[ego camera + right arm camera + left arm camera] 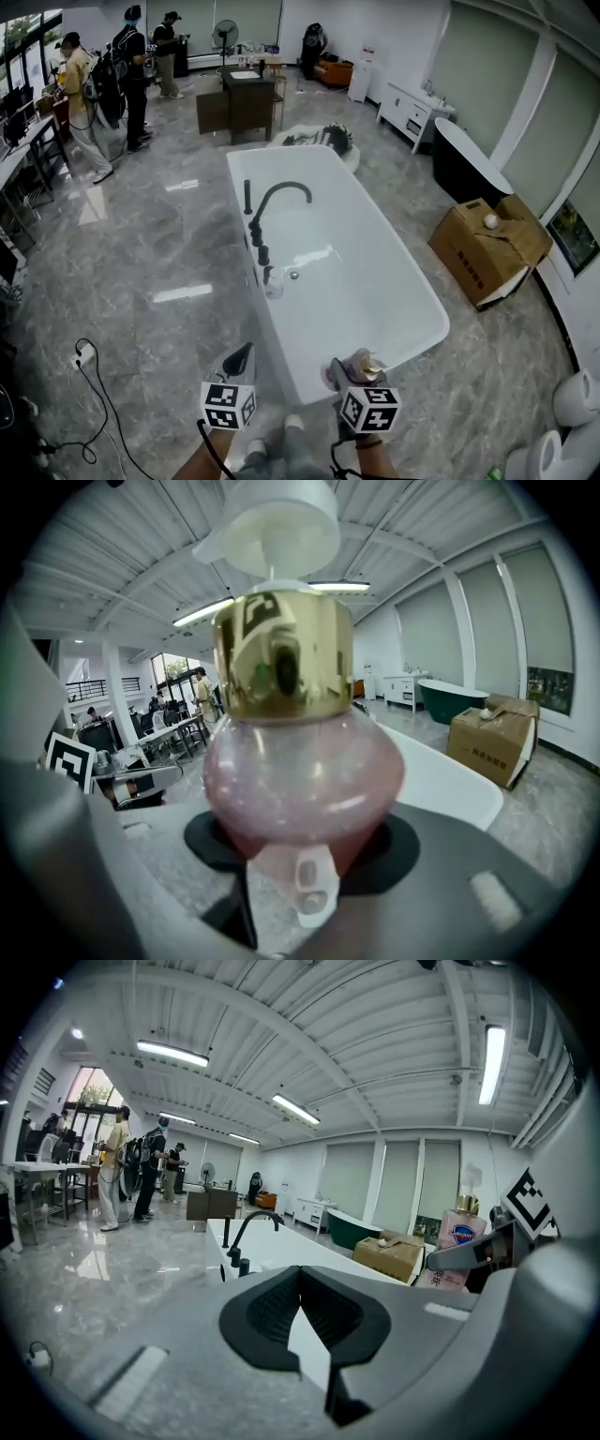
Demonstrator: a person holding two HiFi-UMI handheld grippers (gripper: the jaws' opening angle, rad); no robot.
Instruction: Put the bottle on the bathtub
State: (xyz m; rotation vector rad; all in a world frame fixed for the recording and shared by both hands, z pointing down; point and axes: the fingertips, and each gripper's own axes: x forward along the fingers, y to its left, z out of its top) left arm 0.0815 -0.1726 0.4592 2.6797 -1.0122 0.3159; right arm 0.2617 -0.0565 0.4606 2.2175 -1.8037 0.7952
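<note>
Shows right tool point(350, 367) clamped on pink bottle point(302, 771) near bathtub point(375, 281) 6 o'clock end; places left tool point(242, 358), jaws together, at bottle's 9 o'clock.

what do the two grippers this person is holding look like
The left tongs and right tongs are grey shells with black pads lining the inner faces. Each carries a white cube of black square markers; black cables trail back from them.

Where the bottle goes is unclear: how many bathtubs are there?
2. A white tub straight ahead; a dark tub farther right, behind the box. Others may be hidden.
</note>
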